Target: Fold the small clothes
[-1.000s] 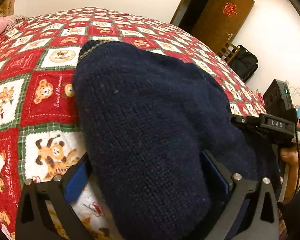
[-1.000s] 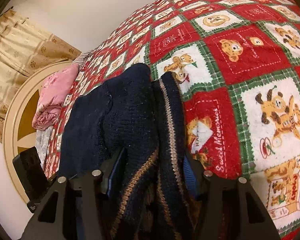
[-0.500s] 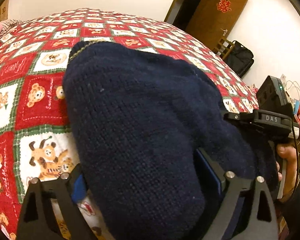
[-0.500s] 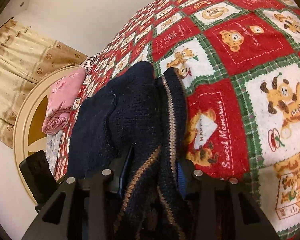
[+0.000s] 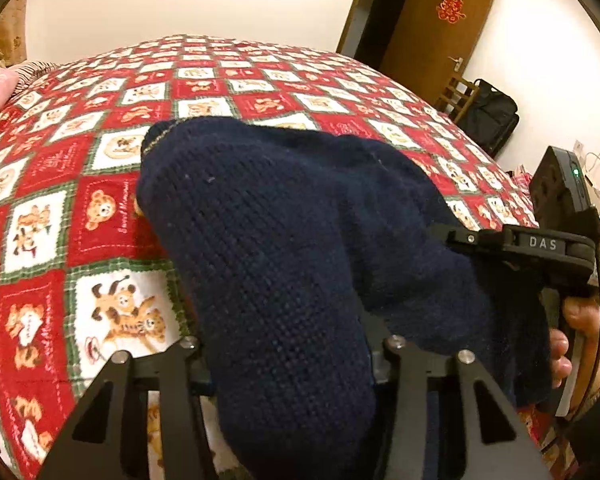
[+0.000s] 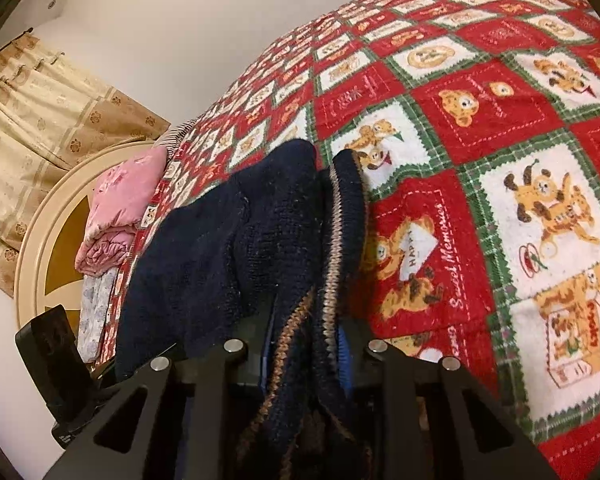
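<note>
Left claw [image 5: 288, 364], right claw [image 6: 304, 344]: jaws closing.

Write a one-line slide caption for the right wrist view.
Right gripper closing on the trimmed edge of a navy knit sweater over a teddy-bear bedspread.

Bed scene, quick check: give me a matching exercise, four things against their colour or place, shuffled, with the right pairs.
Things:
1. sweater
2. bedspread
3. folded cloth
4. door

Descriptions:
A. pink, at the head of the bed
B. brown, with a red paper emblem
C. dark navy knit, between the fingers of both grippers
D. red, white and green squares with bears

Pairs: 1-C, 2-D, 3-A, 4-B
</note>
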A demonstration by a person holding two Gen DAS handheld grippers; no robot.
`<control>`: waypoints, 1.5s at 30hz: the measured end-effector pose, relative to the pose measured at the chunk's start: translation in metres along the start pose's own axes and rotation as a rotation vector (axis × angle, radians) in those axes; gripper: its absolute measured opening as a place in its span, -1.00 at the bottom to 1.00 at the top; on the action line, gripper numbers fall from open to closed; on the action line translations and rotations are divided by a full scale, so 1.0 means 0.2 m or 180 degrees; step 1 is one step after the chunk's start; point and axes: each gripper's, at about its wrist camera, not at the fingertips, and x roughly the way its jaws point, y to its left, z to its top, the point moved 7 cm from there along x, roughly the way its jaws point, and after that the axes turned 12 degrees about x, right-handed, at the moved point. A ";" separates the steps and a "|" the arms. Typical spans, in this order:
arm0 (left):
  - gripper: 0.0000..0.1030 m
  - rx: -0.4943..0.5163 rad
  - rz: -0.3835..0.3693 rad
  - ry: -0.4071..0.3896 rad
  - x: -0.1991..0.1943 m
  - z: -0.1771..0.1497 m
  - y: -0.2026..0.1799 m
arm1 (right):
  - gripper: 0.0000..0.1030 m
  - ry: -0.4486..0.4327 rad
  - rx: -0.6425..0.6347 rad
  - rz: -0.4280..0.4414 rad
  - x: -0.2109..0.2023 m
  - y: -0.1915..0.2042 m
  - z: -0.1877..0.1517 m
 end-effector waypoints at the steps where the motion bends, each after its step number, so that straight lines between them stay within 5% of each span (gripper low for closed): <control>1: -0.05 0.0002 0.0011 -0.0002 -0.01 0.00 0.00 | -0.51 -0.0007 -0.0011 0.0005 -0.01 0.01 0.00; 23: -0.11 0.0016 0.0055 -0.0133 -0.34 -0.01 -0.10 | -0.56 -0.0026 -0.0037 0.0326 -0.16 0.17 -0.17; 45: -0.11 -0.0208 0.0487 -0.0369 -0.99 -0.35 0.16 | -0.59 0.0287 -0.0416 0.0782 -0.11 0.83 -0.72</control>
